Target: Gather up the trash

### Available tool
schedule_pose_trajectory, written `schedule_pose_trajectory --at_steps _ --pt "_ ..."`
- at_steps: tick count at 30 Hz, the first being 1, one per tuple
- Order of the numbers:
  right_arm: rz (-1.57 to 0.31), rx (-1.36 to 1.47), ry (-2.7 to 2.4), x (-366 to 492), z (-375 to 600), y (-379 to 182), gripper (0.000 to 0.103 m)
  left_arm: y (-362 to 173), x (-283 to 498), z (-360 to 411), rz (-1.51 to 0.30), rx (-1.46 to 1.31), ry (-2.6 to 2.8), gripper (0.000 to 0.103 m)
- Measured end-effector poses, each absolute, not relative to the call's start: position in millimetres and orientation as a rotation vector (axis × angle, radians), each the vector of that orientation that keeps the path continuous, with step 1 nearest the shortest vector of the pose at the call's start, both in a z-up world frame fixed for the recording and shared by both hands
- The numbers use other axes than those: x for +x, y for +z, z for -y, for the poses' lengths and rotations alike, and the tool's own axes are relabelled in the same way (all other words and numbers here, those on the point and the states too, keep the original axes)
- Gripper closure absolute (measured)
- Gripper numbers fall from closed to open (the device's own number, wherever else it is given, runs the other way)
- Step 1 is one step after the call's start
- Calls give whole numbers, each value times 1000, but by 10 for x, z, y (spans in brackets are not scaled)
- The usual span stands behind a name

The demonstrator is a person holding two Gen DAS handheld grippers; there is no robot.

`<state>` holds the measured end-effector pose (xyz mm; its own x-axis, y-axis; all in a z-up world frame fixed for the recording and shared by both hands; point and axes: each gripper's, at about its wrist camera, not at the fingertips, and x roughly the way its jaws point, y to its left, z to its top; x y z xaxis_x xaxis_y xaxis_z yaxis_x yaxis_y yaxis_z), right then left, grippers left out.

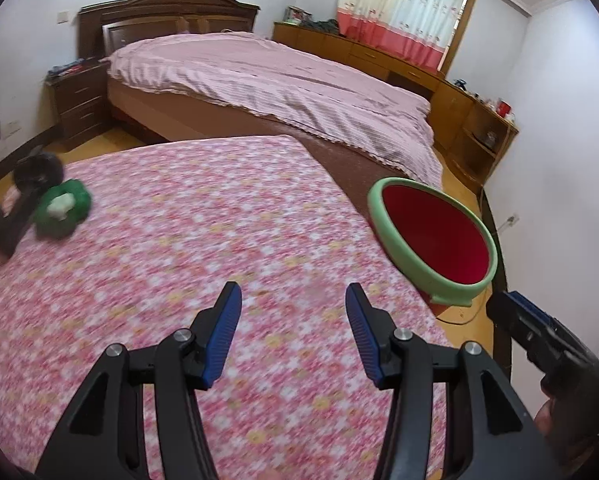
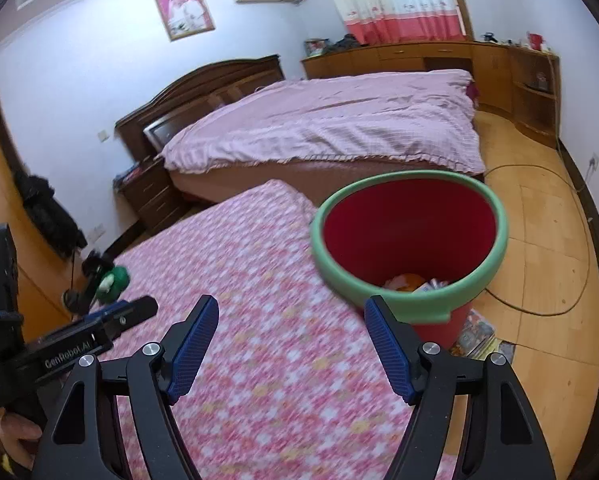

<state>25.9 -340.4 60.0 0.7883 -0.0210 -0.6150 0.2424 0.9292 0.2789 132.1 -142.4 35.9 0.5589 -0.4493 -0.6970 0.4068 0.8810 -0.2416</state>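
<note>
A red bin with a green rim [image 1: 435,236] stands on the floor at the right edge of a table covered in pink floral cloth [image 1: 203,248]. In the right wrist view the bin [image 2: 411,236] holds some wrappers and paper at its bottom [image 2: 413,282]. My left gripper [image 1: 293,300] is open and empty above the cloth. My right gripper [image 2: 291,312] is open and empty, over the table edge next to the bin. A green crumpled object with a white centre [image 1: 61,208] lies at the table's far left; it also shows in the right wrist view [image 2: 113,278].
A dark dumbbell-like object [image 1: 19,196] lies beside the green object. A bed with a pink quilt [image 1: 283,84] stands behind the table. Wooden cabinets [image 1: 459,92] line the right wall. A cable [image 2: 539,240] and magazines [image 2: 475,334] lie on the wooden floor.
</note>
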Motion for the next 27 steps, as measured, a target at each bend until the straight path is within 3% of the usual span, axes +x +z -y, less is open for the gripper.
schedule_pose_trajectory --at_steps 27 --pt "-603 258 -112 -164 2589 578 26 382 574 695 -727 -39 -240 48"
